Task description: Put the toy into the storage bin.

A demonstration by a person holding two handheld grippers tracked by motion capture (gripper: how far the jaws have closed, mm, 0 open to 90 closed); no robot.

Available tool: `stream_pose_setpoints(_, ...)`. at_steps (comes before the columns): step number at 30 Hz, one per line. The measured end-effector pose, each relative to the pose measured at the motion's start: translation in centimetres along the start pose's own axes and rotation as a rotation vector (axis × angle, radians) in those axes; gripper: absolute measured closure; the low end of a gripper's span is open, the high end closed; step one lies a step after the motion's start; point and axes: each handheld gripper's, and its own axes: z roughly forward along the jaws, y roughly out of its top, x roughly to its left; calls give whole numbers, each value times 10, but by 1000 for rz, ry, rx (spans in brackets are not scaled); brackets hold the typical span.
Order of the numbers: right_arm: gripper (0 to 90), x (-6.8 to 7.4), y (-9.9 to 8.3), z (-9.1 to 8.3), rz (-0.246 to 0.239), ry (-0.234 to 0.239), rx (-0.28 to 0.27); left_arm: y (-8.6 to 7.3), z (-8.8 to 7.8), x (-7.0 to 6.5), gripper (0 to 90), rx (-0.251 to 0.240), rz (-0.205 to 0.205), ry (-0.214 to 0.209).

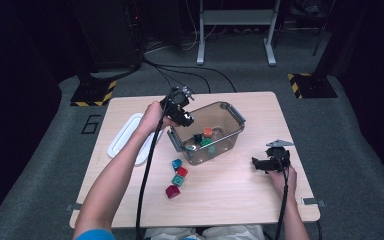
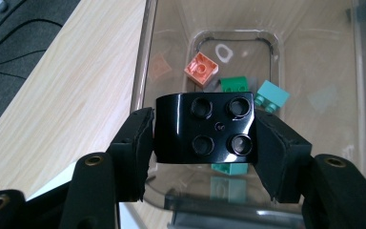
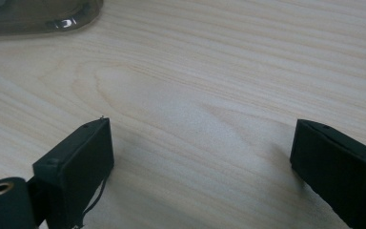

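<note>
High view: the left gripper [image 1: 180,107] hangs over the clear bin's [image 1: 236,116] near-left rim; left gripper view: jaws pinch a black brick [image 2: 204,128] above the bin; right gripper view: jaws spread over bare desk [image 3: 209,71].

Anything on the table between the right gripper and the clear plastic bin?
No. In the high view, bare light wooden tabletop separates the right gripper from the clear plastic bin; the right gripper view shows only wood grain between its open jaws.

High view overhead; gripper views close, sharing table [image 1: 230,185].
</note>
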Motion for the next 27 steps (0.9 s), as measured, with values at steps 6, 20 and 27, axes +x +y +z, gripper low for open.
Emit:
stream_pose_setpoints(6,68,0,0,0,0,0,0,6,14,1,433,22,-6,-13)
stream_pose_setpoints(20,69,0,0,0,0,0,0,13,48,-1,433,90,-23,-46)
stream_pose_setpoints(27,70,0,0,0,0,2,0,12,60,1,433,115,-61,-42)
